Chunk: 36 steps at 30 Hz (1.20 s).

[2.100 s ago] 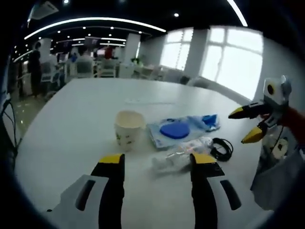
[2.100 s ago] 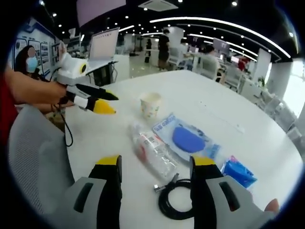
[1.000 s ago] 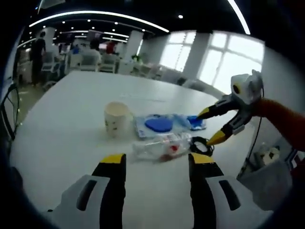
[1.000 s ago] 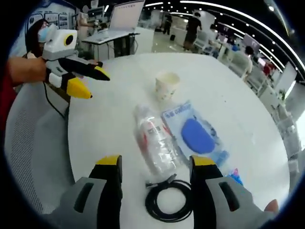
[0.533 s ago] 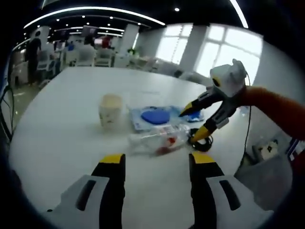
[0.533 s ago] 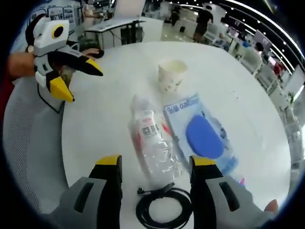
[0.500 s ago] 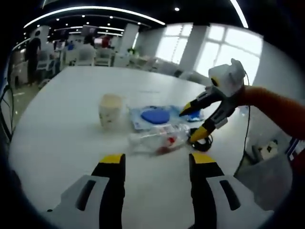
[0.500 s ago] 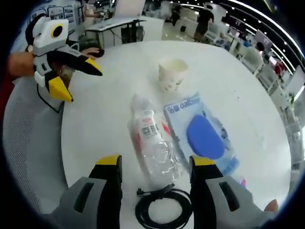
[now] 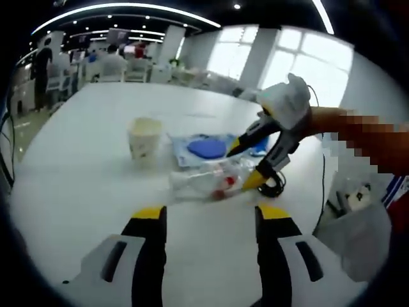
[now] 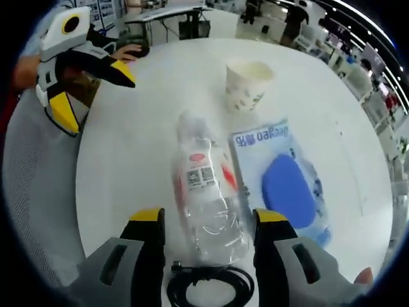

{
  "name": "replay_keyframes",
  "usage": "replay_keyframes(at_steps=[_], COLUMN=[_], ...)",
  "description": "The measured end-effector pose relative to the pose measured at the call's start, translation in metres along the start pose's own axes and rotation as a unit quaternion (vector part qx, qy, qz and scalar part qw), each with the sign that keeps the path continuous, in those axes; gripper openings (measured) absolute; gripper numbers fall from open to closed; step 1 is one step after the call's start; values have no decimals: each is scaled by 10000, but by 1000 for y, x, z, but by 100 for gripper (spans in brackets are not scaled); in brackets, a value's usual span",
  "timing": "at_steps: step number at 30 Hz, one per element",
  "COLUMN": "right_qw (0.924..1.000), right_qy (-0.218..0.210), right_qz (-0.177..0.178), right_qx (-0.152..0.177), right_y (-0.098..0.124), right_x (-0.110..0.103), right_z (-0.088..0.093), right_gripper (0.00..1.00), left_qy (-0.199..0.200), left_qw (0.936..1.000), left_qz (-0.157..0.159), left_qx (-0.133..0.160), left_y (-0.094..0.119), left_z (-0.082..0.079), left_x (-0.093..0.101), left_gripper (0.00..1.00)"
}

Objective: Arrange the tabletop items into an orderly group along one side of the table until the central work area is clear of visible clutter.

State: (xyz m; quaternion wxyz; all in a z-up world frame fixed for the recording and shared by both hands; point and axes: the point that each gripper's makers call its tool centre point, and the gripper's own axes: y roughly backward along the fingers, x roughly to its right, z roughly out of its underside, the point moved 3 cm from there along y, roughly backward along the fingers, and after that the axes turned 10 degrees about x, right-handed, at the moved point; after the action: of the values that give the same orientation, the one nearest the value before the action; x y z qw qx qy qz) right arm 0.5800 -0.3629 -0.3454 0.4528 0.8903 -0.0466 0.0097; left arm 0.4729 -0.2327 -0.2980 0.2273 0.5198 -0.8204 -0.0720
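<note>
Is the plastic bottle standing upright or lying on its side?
Lying on its side. The plastic bottle rests lengthwise on the white table, beside the upright paper cup.

the right gripper has come down over the clear bottle, whose base now lies between its open jaws

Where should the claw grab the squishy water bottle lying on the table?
Probably around the bottle's labelled middle, coming straight down with a jaw on each long side. It lies flat and the right claw is already open over its wide end.

Bright windows (open office), ceiling strip lights
</note>
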Motion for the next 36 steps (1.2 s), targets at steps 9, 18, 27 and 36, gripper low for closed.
replay_keyframes(at_steps=[9,18,27,36], right_qw=[9996,9990,9977,9950], right_qy=[120,248,394,532], right_qz=[-197,-248,-303,-418], right_qx=[-145,-282,-458,-730], right_y=[-9,-14,-18,-21], right_x=[-4,-3,1,2], right_z=[-1,0,2,5], right_gripper=[54,53,48,42], left_qy=[-98,195,314,388], left_qw=[9987,9980,9979,9977], left_qz=[228,383,359,343], left_qx=[-439,-470,-441,-441], left_y=[-2,-3,-4,-4], left_z=[16,19,19,18], left_x=[13,19,17,16], left_gripper=[82,99,99,97])
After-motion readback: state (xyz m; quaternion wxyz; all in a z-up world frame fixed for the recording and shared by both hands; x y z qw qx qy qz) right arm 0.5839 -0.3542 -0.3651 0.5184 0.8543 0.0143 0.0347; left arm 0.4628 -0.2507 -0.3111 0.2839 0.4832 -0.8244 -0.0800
